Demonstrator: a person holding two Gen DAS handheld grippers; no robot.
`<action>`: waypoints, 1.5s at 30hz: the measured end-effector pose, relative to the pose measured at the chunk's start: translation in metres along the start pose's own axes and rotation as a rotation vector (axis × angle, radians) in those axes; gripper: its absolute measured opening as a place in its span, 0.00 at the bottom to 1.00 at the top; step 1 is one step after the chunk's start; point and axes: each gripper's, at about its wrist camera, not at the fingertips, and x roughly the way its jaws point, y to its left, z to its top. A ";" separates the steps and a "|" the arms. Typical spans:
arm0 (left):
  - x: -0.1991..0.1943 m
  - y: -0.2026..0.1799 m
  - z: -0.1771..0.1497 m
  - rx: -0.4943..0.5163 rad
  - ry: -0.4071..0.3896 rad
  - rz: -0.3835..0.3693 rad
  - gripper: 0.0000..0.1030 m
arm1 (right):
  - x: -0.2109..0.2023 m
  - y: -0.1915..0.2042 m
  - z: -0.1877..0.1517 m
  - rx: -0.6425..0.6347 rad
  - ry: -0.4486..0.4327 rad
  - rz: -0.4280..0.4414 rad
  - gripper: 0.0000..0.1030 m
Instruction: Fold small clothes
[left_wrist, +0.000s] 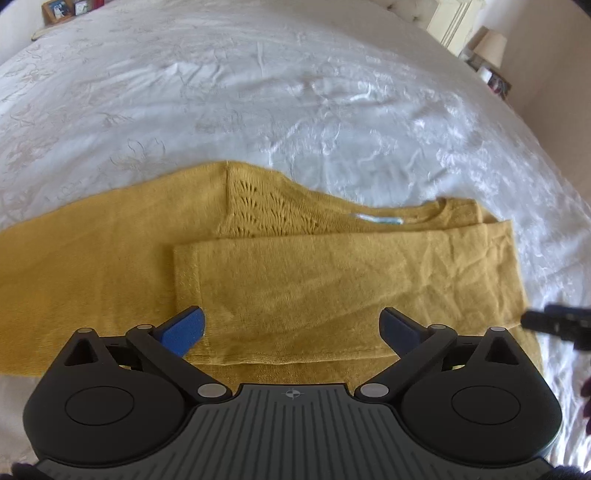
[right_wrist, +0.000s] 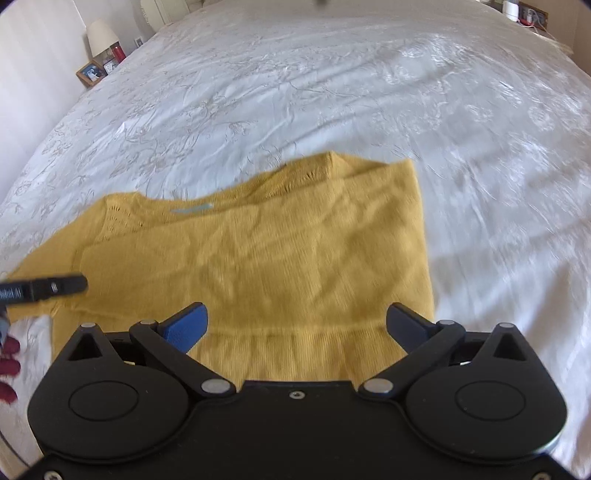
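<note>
a mustard knit sweater (left_wrist: 295, 273) is laid flat on the white embroidered bedspread (left_wrist: 258, 92), with one sleeve (left_wrist: 332, 266) folded across its body and a pale label (right_wrist: 192, 209) visible at the neckline. the left hand-held gripper (left_wrist: 291, 325) is held above the hem, its blue pads spread wide apart with nothing clamped. the right hand-held gripper (right_wrist: 297, 321) is likewise spread apart over the ribbed hem. a lamp (right_wrist: 101, 35) and framed photo (right_wrist: 90, 73) are seen beside the bed.
</note>
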 end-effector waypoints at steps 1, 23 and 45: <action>0.006 0.001 -0.001 0.000 0.014 0.017 1.00 | 0.009 -0.001 0.004 0.002 0.016 0.008 0.99; -0.035 0.030 -0.055 -0.034 0.041 0.078 1.00 | -0.029 -0.031 -0.044 0.176 0.063 -0.121 0.99; -0.066 0.033 -0.187 -0.136 0.131 0.208 1.00 | -0.036 0.034 -0.167 -0.151 0.320 -0.077 1.00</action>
